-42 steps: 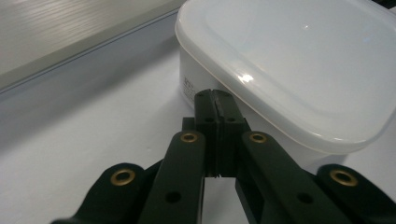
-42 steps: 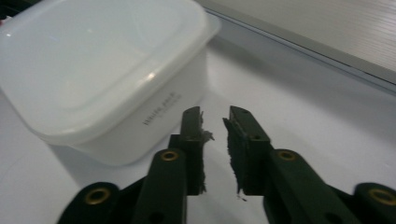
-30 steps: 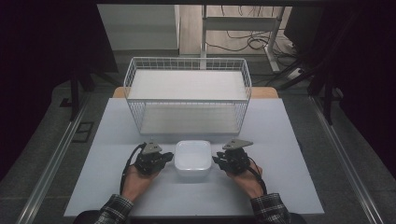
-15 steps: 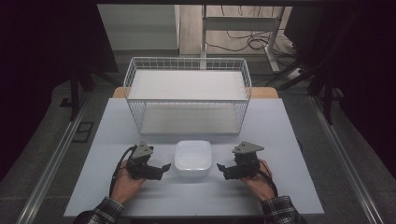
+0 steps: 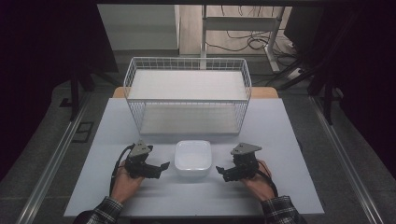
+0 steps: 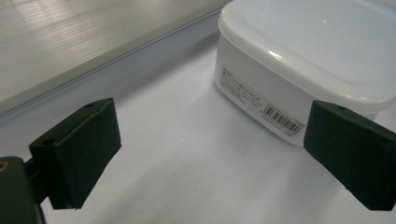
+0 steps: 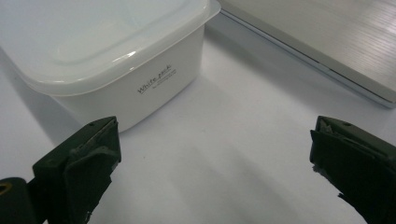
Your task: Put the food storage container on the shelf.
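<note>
A white lidded plastic box (image 5: 192,158) sits on the table's near middle. My left gripper (image 5: 160,169) lies just left of it, held in a hand, tips toward the box but apart from it. My right gripper (image 5: 222,171) mirrors it on the other side. Both have just been opening and stand open with nothing between the jaws. In the left gripper view the box (image 6: 303,60) shows a barcode label, beyond the gripper (image 6: 210,154). In the right gripper view the box (image 7: 102,46) reads "White pack", ahead and left of the gripper (image 7: 212,158).
A white wire basket (image 5: 187,116) with a pale board in its bottom stands behind the box at the table's far side. The light grey table (image 5: 280,135) has bare room left and right of the hands. Metal rails run along both sides on the floor.
Both grippers have drawn back outward from the box's sides, and their jaws have gone from nearly shut to wide open. The box stays where it was.
</note>
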